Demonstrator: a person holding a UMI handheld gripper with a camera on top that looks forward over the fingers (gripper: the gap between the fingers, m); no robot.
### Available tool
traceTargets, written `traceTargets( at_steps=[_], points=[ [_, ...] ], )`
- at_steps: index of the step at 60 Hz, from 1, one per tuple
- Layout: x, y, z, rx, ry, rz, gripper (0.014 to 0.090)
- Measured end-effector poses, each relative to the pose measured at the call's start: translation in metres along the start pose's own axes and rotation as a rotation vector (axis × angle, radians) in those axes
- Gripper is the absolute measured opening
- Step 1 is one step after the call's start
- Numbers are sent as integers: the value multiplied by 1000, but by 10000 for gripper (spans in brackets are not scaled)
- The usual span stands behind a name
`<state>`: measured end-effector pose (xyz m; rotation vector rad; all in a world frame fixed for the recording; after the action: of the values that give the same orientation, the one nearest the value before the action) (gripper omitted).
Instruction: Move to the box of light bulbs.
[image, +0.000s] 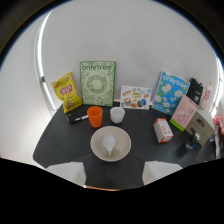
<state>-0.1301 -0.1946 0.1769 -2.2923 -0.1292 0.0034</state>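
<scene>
Box of light bulbs (162, 130) sits well ahead and right of my open, empty claw (112, 172) on the dark tabletop (60, 140).

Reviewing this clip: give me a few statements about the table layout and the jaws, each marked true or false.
1. A light bulb lies in the bowl. True.
2. The orange cup stands right of the white cup. False: it stands left of it.
3. The chip bag leans beside the green box. True.
4. The gripper is shut on the bulb box. False: the jaws are open, and the box stands well beyond them, off to the right.
5. The bowl is just ahead of the jaws. True.
</scene>
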Motion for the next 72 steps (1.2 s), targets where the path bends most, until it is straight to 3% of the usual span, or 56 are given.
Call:
traceTargets(
  at_steps=[18, 30, 31, 32, 43, 58, 72],
  points=[
    [33, 24, -8, -25, 23, 17, 860],
    [107, 40, -2, -45, 108, 38, 862],
    [114, 41, -1, -46, 114, 40, 820],
    [121, 42, 1, -47, 119, 42, 859],
    [196, 36, 37, -43, 153, 23, 859],
    [255, 1, 121, -34, 82, -17, 862],
    [266, -9, 177, -60, 12, -29, 863]
  ],
)
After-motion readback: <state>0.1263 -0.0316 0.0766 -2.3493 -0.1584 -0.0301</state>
